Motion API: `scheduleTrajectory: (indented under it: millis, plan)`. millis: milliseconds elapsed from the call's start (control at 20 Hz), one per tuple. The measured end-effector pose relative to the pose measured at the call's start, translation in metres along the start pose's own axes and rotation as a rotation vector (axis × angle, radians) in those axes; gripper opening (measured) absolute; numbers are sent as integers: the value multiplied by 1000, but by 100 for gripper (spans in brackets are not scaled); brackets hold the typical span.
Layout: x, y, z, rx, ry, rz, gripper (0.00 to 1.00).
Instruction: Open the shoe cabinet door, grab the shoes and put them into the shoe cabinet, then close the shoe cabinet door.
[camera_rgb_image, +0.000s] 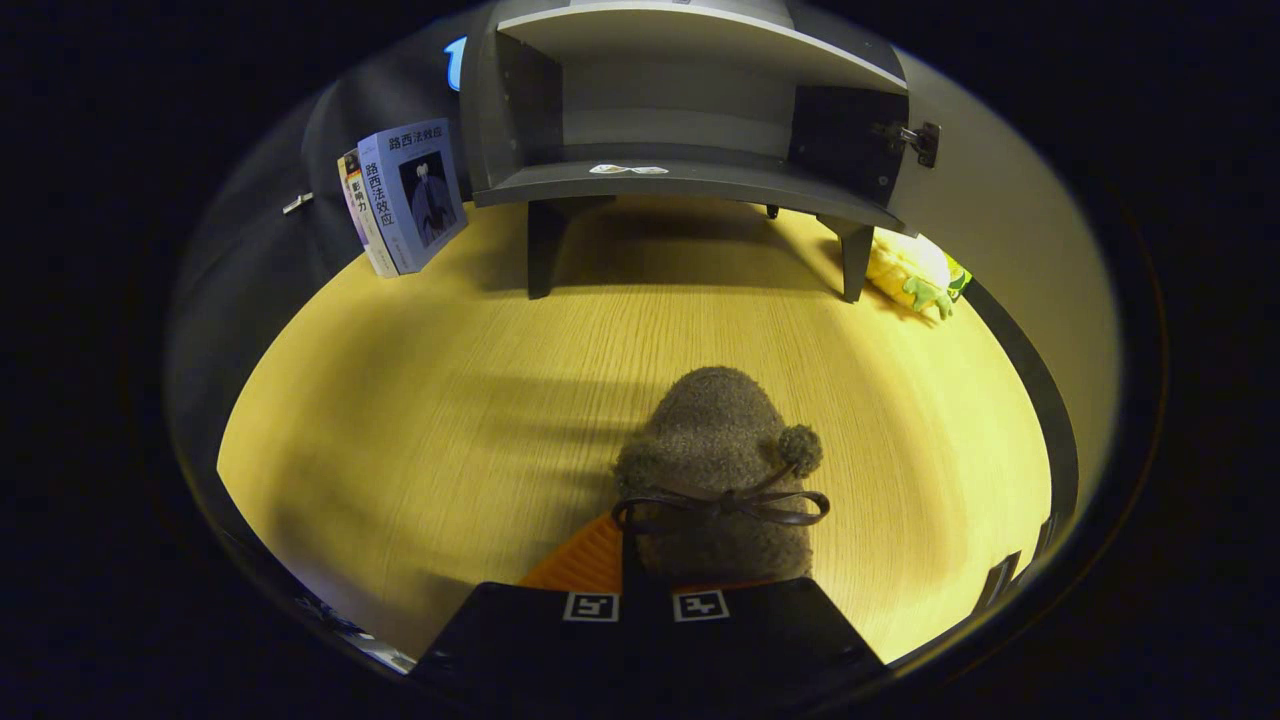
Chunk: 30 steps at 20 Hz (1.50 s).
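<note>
The gripper (645, 590) is sitting low at the near end, its fingers (600, 560) drawn in close around the heel of a fuzzy brown shoe (715, 470) — they are looking clamped on it, though whether both are really pressing is hard to tell since the shoe is covering the contact. The shoe is pointing away from the fingers, toe forward, with a dark bow (722, 505) lying across its top and a small pompom (800, 448) sitting at its right side. It is hovering over or resting on the yellow wooden surface (400, 420); cannot tell which. Well beyond the shoe, the dark shoe cabinet (690, 180) is standing on short legs with its door (1000, 220) swung open to the right — the lower shelf is showing a small pale sticker. Left of the cabinet two books (405, 195) are leaning upright. By the cabinet's right leg a yellow-green plush toy (915, 275) is lying on the surface.
</note>
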<state>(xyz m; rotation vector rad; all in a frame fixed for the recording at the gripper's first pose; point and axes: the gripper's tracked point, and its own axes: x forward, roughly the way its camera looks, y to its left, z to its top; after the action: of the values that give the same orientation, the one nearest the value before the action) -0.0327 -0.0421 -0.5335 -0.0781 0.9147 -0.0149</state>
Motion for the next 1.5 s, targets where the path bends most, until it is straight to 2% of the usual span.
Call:
scheduleTrajectory:
  millis: [150,250,600,900,1150,1500]
  plan:
    - [-10,-5,13,26,-3,6,5]
    - [-26,-9,39,29,-32,10,5]
    - [-112,-38,187,2,-262,-36,5]
    - [-160,-49,284,-4,-393,-57,5]
    - [-177,-54,345,0,-457,-81,5]
    - [-153,-66,437,-20,-496,-111,5]
